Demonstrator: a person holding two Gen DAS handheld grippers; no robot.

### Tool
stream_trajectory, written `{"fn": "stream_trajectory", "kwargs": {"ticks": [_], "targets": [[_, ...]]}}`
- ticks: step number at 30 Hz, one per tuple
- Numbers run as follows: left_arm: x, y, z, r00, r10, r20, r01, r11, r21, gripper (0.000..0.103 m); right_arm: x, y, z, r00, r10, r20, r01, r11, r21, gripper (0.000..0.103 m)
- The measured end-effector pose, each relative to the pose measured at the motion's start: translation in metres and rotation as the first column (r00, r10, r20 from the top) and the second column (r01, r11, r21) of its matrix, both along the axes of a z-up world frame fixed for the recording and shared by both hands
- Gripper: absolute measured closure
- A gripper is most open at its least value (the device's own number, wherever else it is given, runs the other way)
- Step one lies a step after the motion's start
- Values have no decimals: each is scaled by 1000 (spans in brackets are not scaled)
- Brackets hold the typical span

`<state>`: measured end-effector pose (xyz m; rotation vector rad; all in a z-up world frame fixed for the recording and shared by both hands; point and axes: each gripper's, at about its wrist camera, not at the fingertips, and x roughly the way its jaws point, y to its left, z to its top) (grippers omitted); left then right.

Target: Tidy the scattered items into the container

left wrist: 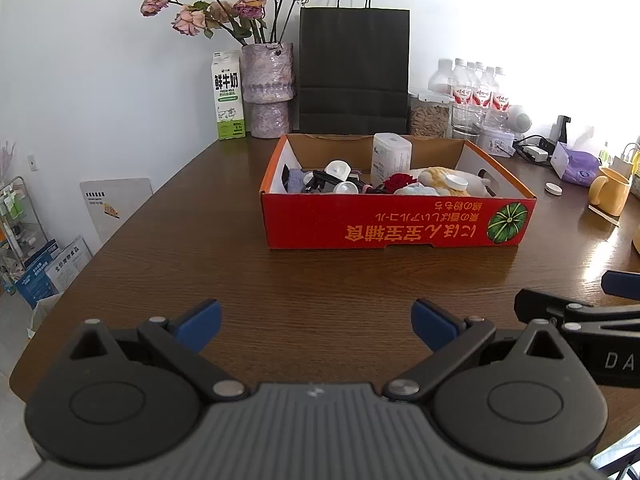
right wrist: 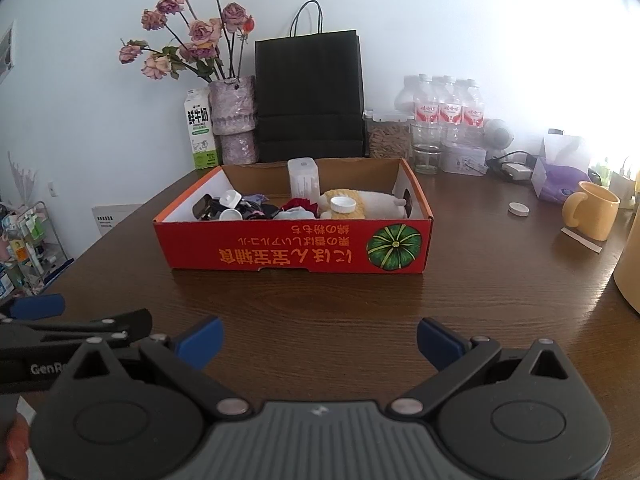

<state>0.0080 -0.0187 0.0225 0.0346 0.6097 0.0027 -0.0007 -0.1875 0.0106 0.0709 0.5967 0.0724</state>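
Two grippers, side by side over a brown wooden table (left wrist: 168,248). The left gripper (left wrist: 316,326) has its two blue-tipped fingers spread wide with only bare tabletop between them; the right gripper (right wrist: 320,340) stands likewise, jaws wide apart and holding nothing.

One red cardboard box (left wrist: 396,224), printed with a green pumpkin, sits well ahead of both pairs of jaws, near the middle of the table. It holds a heap of small items: one tall white plastic container (left wrist: 391,157) upright at its rear, one red fabric rose (left wrist: 398,181), one cream and yellow plush toy (left wrist: 452,178) with a white cap resting on it, and several white and dark pieces at the left end, too tangled to count.

One white bottle cap (right wrist: 519,209) lies on the table outside the box, to its right, beside one yellow mug (right wrist: 592,210).

Behind the box stand one black paper bag (left wrist: 354,72), one vase of dried roses (left wrist: 267,88) and one milk carton (left wrist: 228,94). Water bottles cluster at the right rear; their number is unclear.
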Motion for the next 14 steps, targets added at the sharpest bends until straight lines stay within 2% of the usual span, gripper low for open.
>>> {"fn": "stream_trajectory", "kwargs": {"ticks": [14], "targets": [[-4, -3, 0, 1000, 2, 8, -2, 1000, 16, 0, -2, 0, 0, 1000, -8, 2, 8, 1000, -5, 0]]}}
